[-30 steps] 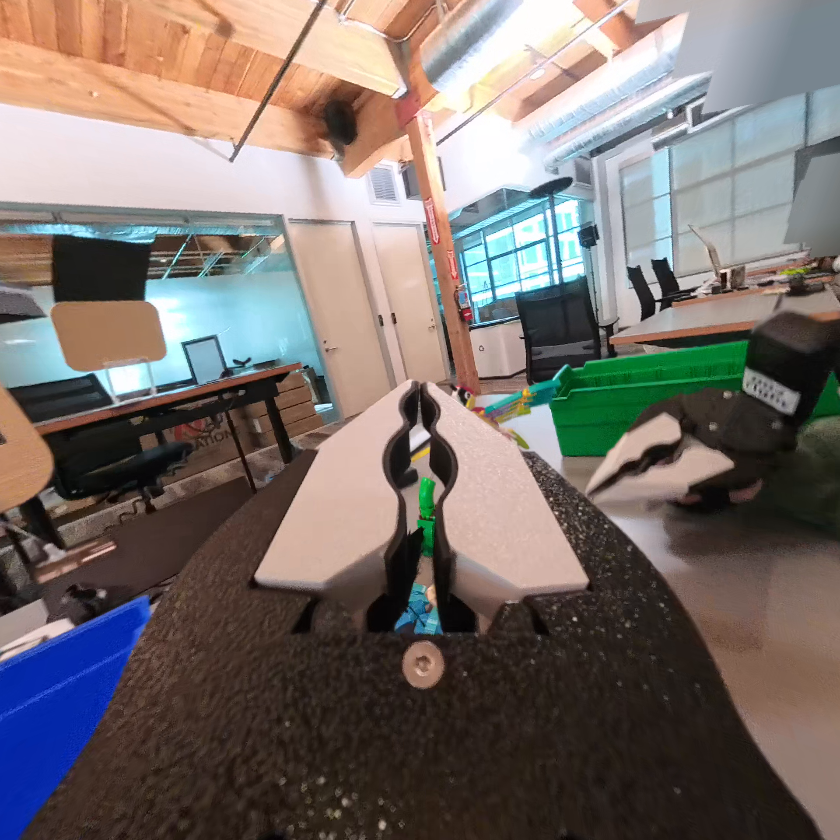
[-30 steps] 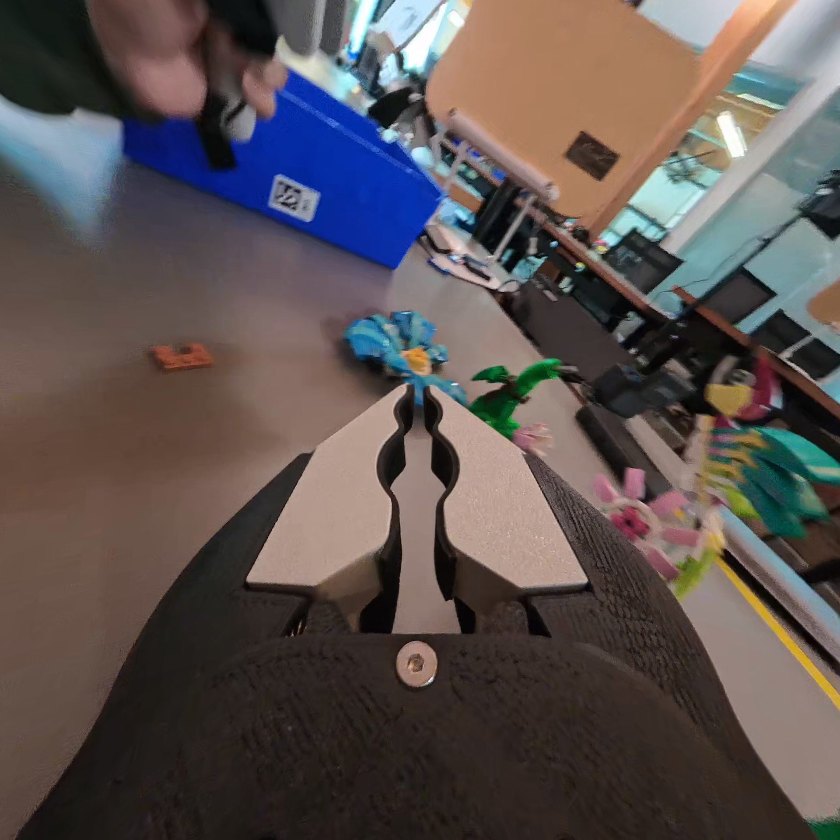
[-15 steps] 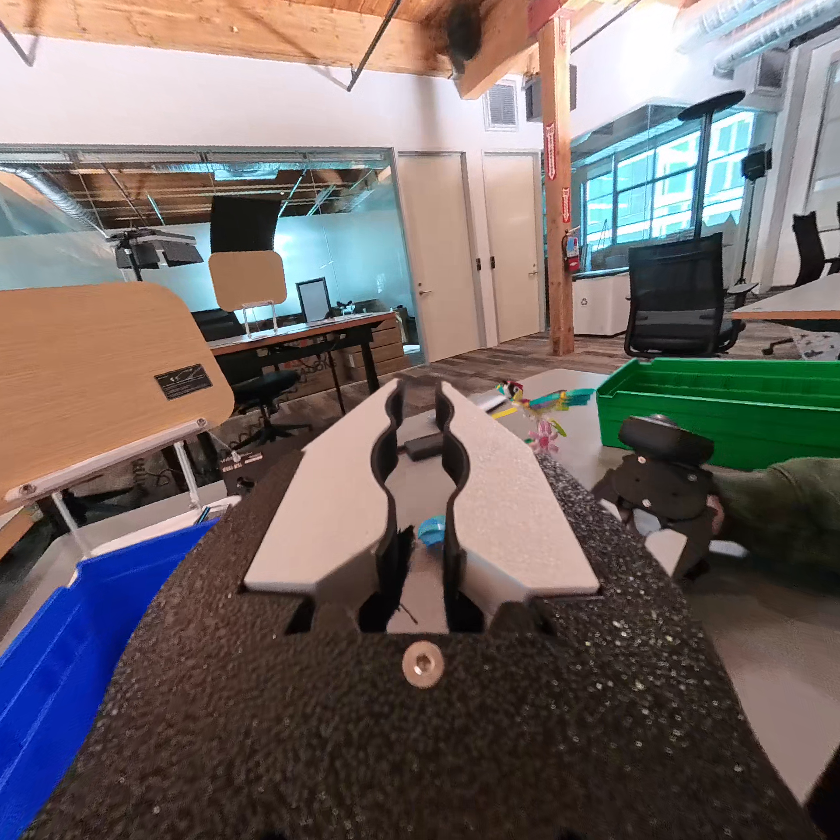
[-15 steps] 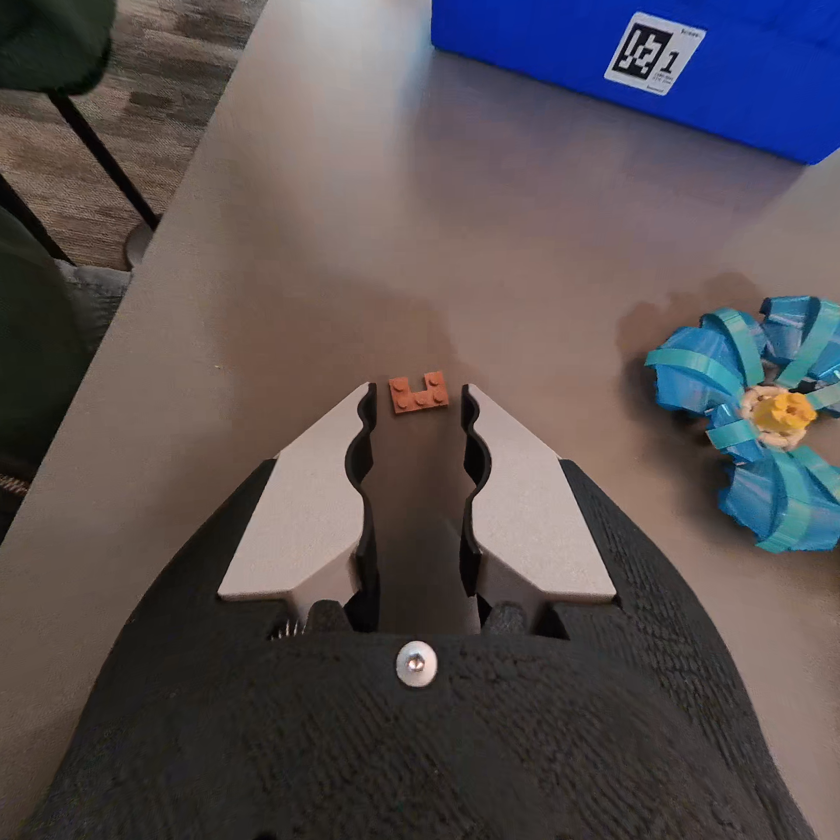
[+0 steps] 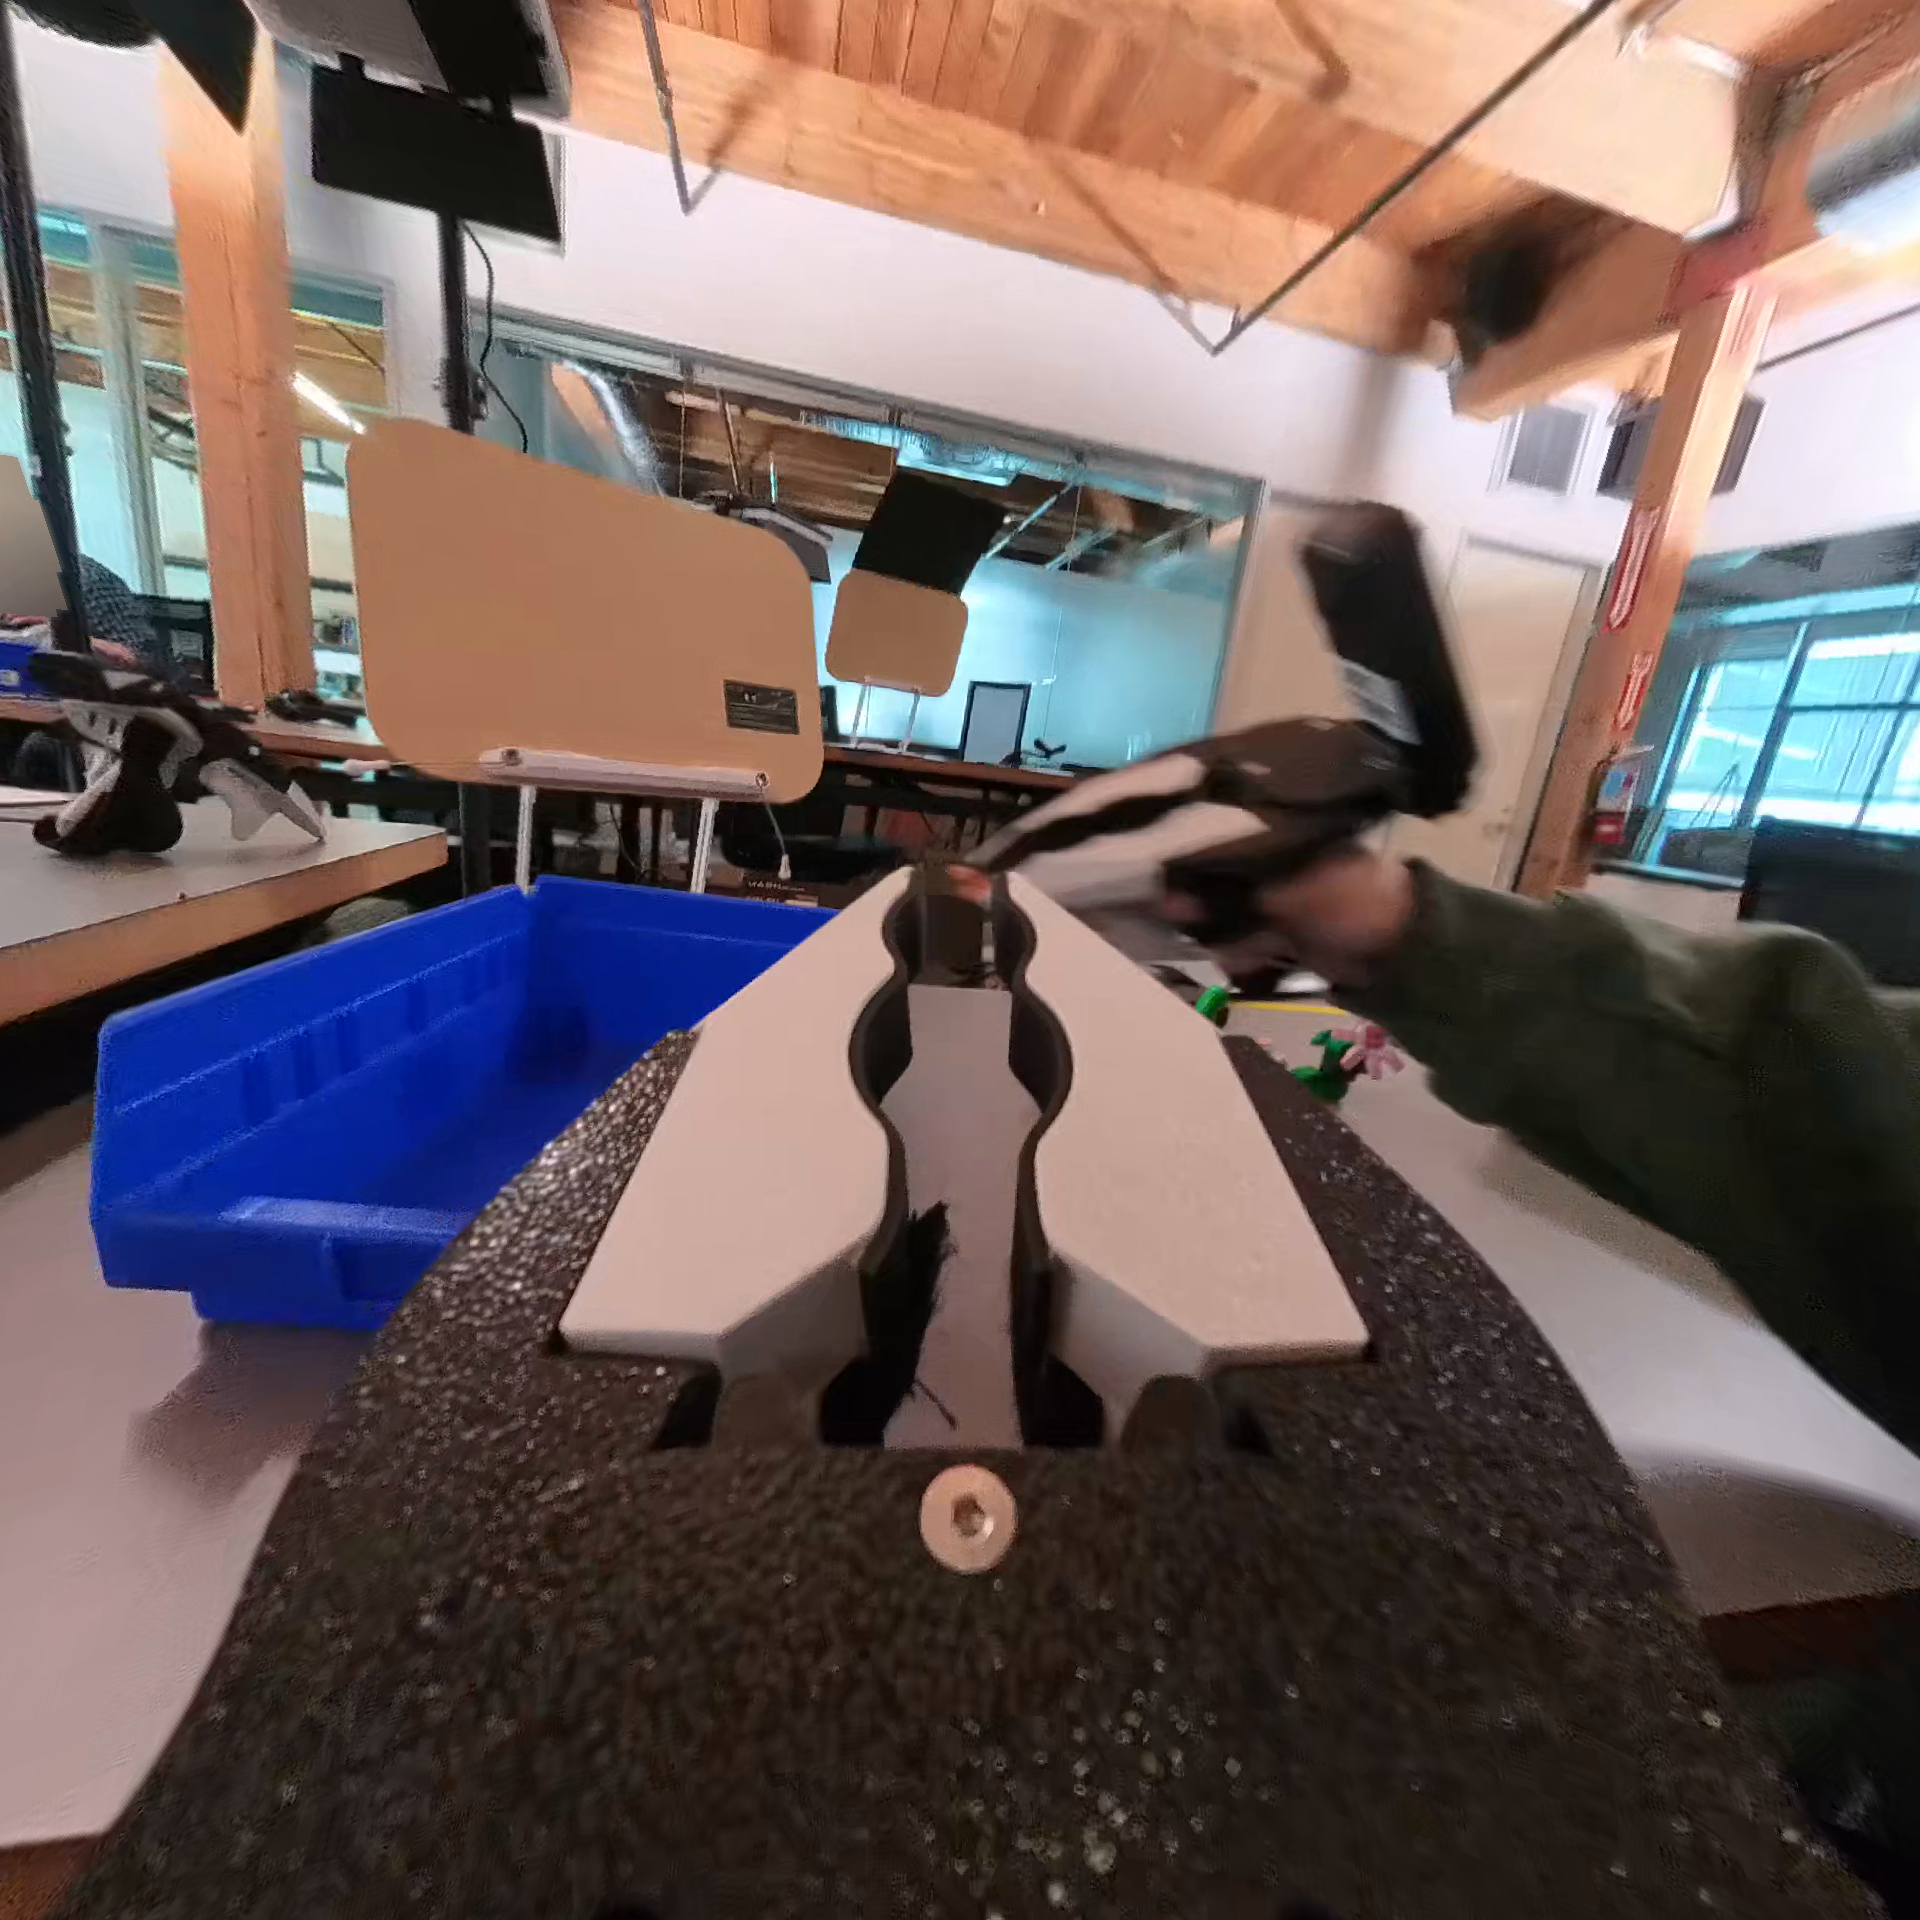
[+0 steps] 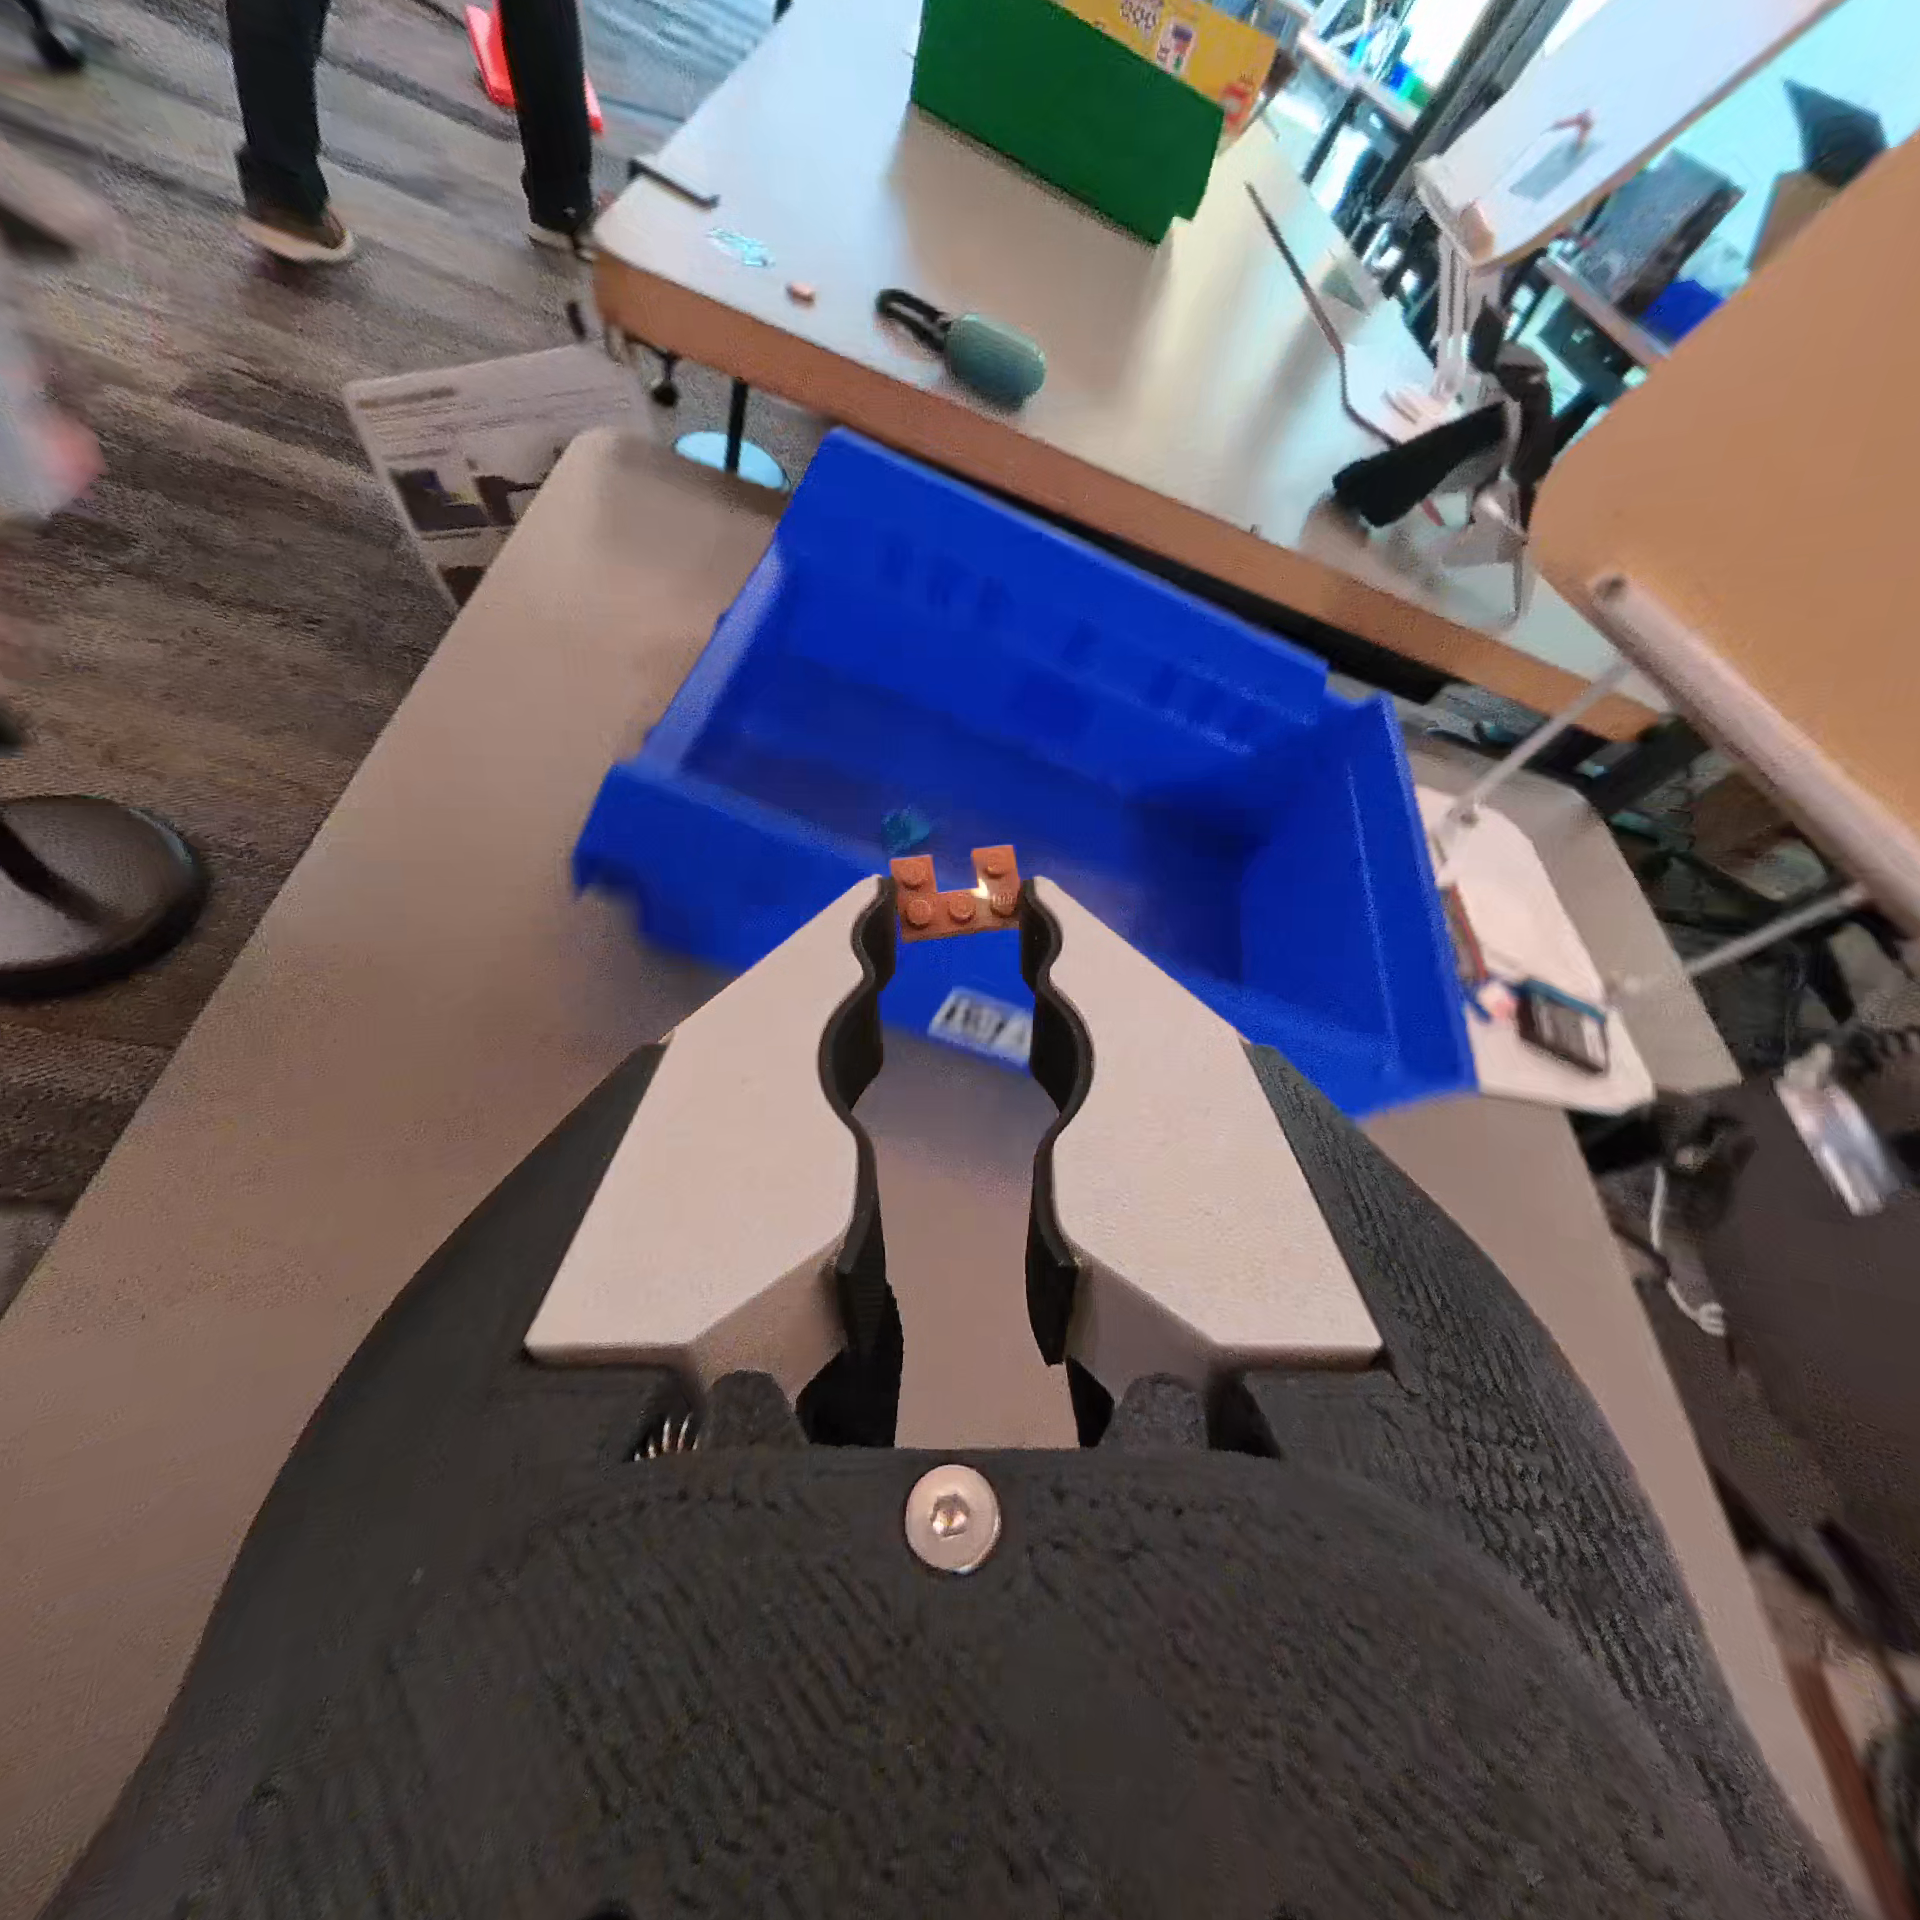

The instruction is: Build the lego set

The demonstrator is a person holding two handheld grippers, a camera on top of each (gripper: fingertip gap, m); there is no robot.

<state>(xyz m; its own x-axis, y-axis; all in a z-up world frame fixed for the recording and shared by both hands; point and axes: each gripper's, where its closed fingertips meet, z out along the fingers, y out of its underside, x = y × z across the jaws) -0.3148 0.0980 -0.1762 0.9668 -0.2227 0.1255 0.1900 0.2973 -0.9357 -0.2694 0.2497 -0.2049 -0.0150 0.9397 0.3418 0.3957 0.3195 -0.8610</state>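
Observation:
My right gripper (image 6: 958,896) is shut on a small orange-brown brick plate (image 6: 956,912), pinched by its ends between the fingertips. It holds the plate in the air over the near wall of an open blue bin (image 6: 1340,894) on the grey table (image 6: 312,1039). My left gripper (image 5: 954,883) is open a little and empty, above the table beside the blue bin (image 5: 312,1091). The right gripper also shows in the left wrist view (image 5: 1143,831), blurred, in a hand with a green sleeve (image 5: 1662,1091), just beyond my left fingertips.
Small green and pink brick flowers (image 5: 1340,1060) lie on the table to the right. A tan panel on a stand (image 5: 582,613) rises behind the bin. A neighbouring table holds a green bin (image 6: 1060,104) and a spare gripper (image 5: 135,769). A person's legs (image 6: 281,125) stand on the floor.
The right gripper closed on the orange plate, lifted it off the table and carried it over the blue bin. The left gripper opened slightly and swung left to face the bin.

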